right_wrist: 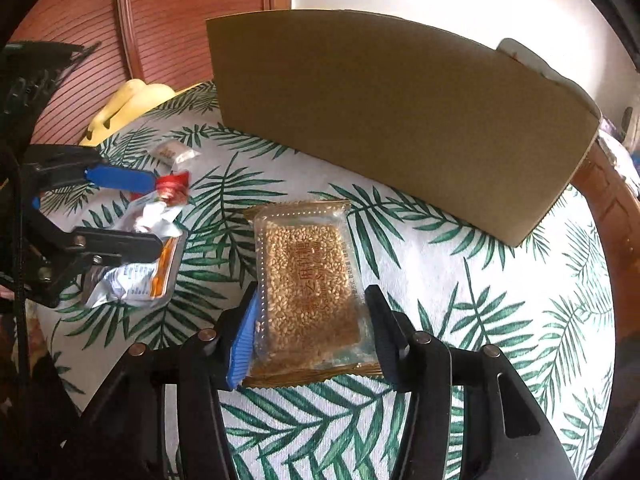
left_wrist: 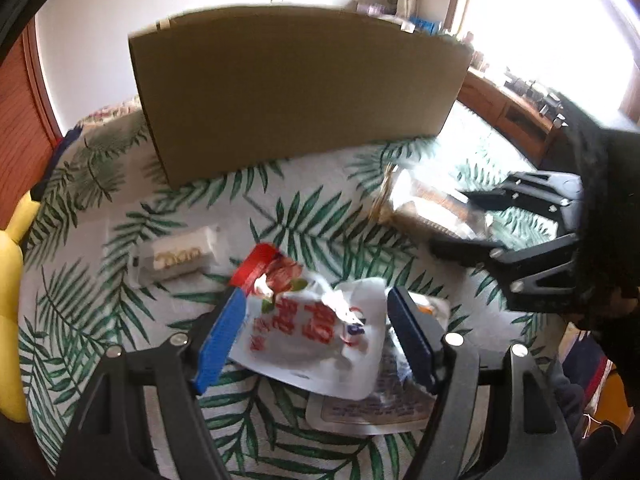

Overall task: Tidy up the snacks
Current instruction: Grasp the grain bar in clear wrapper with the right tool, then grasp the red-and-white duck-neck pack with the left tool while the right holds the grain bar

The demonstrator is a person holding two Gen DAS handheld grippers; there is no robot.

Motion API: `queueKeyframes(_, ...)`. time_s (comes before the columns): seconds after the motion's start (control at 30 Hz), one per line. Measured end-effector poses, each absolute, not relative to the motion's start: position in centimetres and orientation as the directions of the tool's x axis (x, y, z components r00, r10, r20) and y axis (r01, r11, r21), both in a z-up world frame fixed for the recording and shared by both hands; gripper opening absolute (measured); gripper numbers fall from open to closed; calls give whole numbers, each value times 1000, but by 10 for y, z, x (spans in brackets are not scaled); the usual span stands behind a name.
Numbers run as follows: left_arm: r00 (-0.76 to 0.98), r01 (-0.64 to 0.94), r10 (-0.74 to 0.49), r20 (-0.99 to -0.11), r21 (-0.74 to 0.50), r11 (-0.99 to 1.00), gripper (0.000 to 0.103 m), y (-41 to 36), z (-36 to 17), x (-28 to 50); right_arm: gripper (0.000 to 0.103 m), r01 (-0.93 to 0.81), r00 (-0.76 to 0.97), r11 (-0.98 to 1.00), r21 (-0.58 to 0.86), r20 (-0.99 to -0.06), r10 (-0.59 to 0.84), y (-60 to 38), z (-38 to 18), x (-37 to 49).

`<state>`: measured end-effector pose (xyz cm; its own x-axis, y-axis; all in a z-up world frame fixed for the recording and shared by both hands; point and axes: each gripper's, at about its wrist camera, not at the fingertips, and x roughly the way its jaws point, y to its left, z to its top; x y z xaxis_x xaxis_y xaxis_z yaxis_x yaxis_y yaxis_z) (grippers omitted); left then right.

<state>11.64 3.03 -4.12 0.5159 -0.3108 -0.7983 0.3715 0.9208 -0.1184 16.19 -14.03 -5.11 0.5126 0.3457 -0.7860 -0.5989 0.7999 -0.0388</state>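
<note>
Between my left hand-held gripper (left_wrist: 316, 336) fingers sits a crumpled white snack pouch (left_wrist: 308, 332) with red lettering and a red top edge. Both blue pads flank it closely and appear to pinch its sides, so I judge it held, though blur stops me seeing firm contact. It rides on top of another flat packet (left_wrist: 372, 408) on the palm-leaf tablecloth (left_wrist: 320, 216), which is probably why I took the top one first.

My right hand-held gripper (right_wrist: 310, 336) is closed narrow on a clear sesame brittle packet (right_wrist: 308, 280), gripped across its near end so the long body sticks out forward, toward the cardboard box (right_wrist: 400, 128). Holding it by the end should let me tip it over the box wall without the fingers fouling the rim.

That box stands at the far side of the worktop, its tall plain wall facing me, and I take it as the place the snacks go. Its inside is hidden from both views, so I cannot tell what it already holds.

One small clear-wrapped snack (left_wrist: 180, 256) lies loose on the cloth, left of the pouch and apart from it. A yellow soft object (right_wrist: 128, 108) sits at the worktop edge, outside the job as far as I can judge.
</note>
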Motion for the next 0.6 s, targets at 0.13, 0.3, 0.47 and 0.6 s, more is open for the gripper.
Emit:
queueKeyframes(0.13, 541, 371, -274, -795, -66, 926, 74, 28, -44, 115, 53, -593, 509, 805, -17, -783, 358, -143, -52, 163)
queueKeyframes(0.3, 538, 359, -278, -795, -82, 930, 77, 32, -44, 120, 53, -592, 510, 806, -16, -781, 359, -143, -52, 163)
queueKeyframes(0.47, 537, 349, -268, -799, -79, 934, 77, 35, -45, 124, 53, -591, 512, 806, -17, -781, 359, -143, -52, 163)
queueKeyframes(0.6, 536, 347, -273, -799, -86, 934, 78, 36, -46, 126, 53, -592, 511, 806, -17, -781, 359, -143, -52, 163)
